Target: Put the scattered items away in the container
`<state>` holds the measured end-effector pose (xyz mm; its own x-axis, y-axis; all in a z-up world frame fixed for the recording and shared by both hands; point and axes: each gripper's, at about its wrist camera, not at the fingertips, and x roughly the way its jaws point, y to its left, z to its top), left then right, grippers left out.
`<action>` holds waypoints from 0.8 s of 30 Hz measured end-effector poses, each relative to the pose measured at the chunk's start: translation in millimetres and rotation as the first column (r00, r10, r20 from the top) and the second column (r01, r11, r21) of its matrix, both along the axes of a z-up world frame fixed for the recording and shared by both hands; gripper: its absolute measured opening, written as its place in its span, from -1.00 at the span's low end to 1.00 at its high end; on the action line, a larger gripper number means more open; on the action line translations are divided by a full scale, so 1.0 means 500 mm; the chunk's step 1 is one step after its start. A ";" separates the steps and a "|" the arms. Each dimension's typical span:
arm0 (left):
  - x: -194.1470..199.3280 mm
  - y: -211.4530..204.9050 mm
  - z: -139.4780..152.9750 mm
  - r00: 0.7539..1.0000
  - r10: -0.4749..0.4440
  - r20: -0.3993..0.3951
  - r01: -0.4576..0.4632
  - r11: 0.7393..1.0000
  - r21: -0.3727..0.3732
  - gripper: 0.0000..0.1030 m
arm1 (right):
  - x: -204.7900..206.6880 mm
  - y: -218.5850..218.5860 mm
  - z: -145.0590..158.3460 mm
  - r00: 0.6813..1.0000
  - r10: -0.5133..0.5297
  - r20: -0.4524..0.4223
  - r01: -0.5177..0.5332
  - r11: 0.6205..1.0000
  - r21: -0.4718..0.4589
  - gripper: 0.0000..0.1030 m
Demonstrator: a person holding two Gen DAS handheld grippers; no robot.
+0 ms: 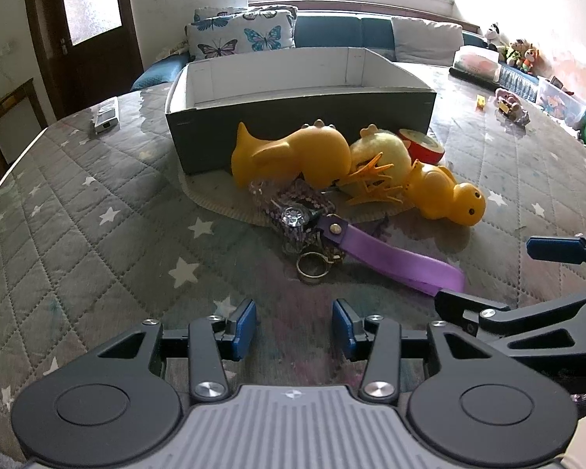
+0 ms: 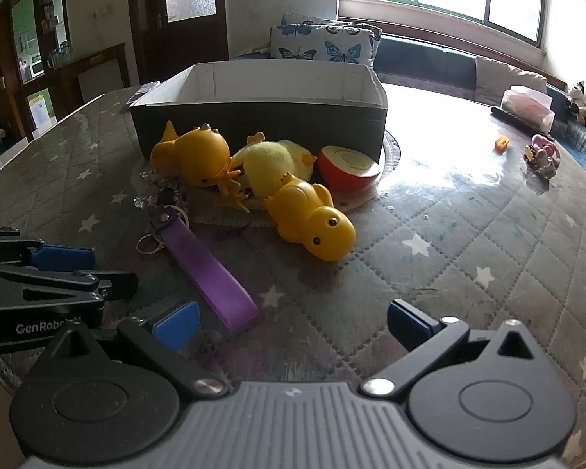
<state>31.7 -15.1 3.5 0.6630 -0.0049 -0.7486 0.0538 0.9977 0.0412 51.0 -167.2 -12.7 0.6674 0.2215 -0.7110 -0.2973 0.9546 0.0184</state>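
1. The container [image 1: 301, 133], a dark open box with white inner walls, stands on the quilted table [image 1: 97, 203] at the far side of the pile; nothing can be seen inside it from these low views.
2. Against its near wall lie a large yellow duck [image 1: 293, 156], a fluffy yellow chick [image 1: 383, 152] and a red tape roll [image 1: 424, 144]; a smaller duck [image 1: 449, 195] lies nearer, to the right.
3. Nearest is a keychain cluster [image 1: 293, 215] with a purple strap [image 1: 394, 262] trailing near-right.
4. The left gripper [image 1: 293, 328] hangs just short of the strap, jaws apart and empty; the right gripper [image 2: 289, 324] likewise, jaws spread wide.
5. The likely first pick is the keychain. A sound grasp would close across the flat strap near its rivet, so the ring and charms hang below; lift high enough to clear the near wall before letting go.
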 end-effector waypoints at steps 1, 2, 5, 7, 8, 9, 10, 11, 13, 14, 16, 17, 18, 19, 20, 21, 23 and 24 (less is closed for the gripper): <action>0.002 0.000 0.000 1.000 0.000 -0.001 0.000 1.000 -0.001 -0.08 | 0.002 0.000 0.000 1.000 0.001 0.000 -0.001 1.000 0.001 1.00; 0.003 0.001 0.000 1.000 0.000 -0.002 0.000 1.000 -0.001 -0.07 | 0.003 0.001 0.000 1.000 0.002 0.000 -0.002 1.000 0.000 1.00; 0.008 0.003 0.001 1.000 0.000 -0.006 0.000 1.000 -0.006 -0.06 | 0.011 0.002 0.002 1.000 0.003 -0.002 -0.003 1.000 0.000 1.00; 0.012 0.004 0.002 1.000 0.000 -0.009 0.000 1.000 -0.006 -0.06 | 0.016 0.002 0.004 1.000 0.004 -0.001 -0.004 1.000 0.000 1.00; 0.014 0.005 0.002 1.000 0.000 -0.010 0.000 1.000 -0.006 -0.06 | 0.019 0.002 0.005 1.000 0.005 -0.001 -0.005 1.000 0.000 1.00; 0.017 0.005 0.002 1.000 0.001 -0.012 -0.001 1.000 -0.007 -0.06 | 0.022 0.003 0.006 1.000 0.007 -0.001 -0.007 1.000 -0.001 1.00; 0.019 0.006 0.002 1.000 0.001 -0.013 -0.002 1.000 -0.008 -0.06 | 0.025 0.003 0.006 1.000 0.007 -0.001 -0.007 1.000 -0.004 1.00; 0.021 0.006 0.003 1.000 0.001 -0.015 -0.002 1.000 -0.007 -0.06 | 0.029 0.004 0.007 1.000 0.008 -0.001 -0.008 1.000 -0.006 1.00; 0.025 0.007 0.004 1.000 0.002 -0.017 -0.002 1.000 -0.005 -0.06 | 0.035 0.005 0.008 1.000 0.010 -0.002 -0.010 1.000 -0.008 1.00; 0.028 0.009 0.004 1.000 0.002 -0.019 -0.003 1.000 -0.006 -0.06 | 0.039 0.006 0.009 1.000 0.012 -0.003 -0.012 1.000 -0.006 1.00; 0.034 0.012 0.005 1.000 0.004 -0.022 -0.004 1.000 -0.005 -0.07 | 0.046 0.007 0.010 1.000 0.016 -0.002 -0.016 1.000 -0.004 1.00; 0.036 0.013 0.006 1.000 0.005 -0.023 -0.006 1.000 -0.003 -0.09 | 0.049 0.008 0.011 1.000 0.019 -0.002 -0.019 1.000 -0.004 1.00; 0.039 0.015 0.006 1.000 0.009 -0.023 -0.009 1.000 -0.001 -0.10 | 0.052 0.010 0.012 1.000 0.021 -0.001 -0.021 1.000 -0.004 0.99; 0.042 0.018 0.007 1.000 0.012 -0.024 -0.012 1.000 0.000 -0.10 | 0.055 0.011 0.012 1.000 0.023 -0.001 -0.023 1.000 -0.004 0.98; 0.044 0.021 0.007 1.000 0.014 -0.026 -0.014 1.000 -0.002 -0.10 | 0.058 0.012 0.012 1.000 0.025 -0.002 -0.025 1.000 -0.004 0.97; 0.046 0.024 0.007 0.999 0.016 -0.027 -0.016 1.000 -0.005 -0.10 | 0.061 0.012 0.013 1.000 0.028 -0.003 -0.028 1.000 -0.003 0.94; 0.050 0.030 0.007 0.999 0.021 -0.029 -0.021 1.000 -0.007 -0.11 | 0.065 0.013 0.013 0.999 0.032 -0.006 -0.032 0.999 -0.001 0.93; 0.052 0.033 0.007 0.999 0.023 -0.029 -0.024 1.000 -0.007 -0.12 | 0.066 0.013 0.014 0.999 0.036 -0.006 -0.036 0.999 0.003 0.89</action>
<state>57.8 1.6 7.1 0.6409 0.0047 -0.7676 0.0314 0.9990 0.0323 84.2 -160.7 -5.9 0.6545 0.2473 -0.7145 -0.3309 0.9434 0.0234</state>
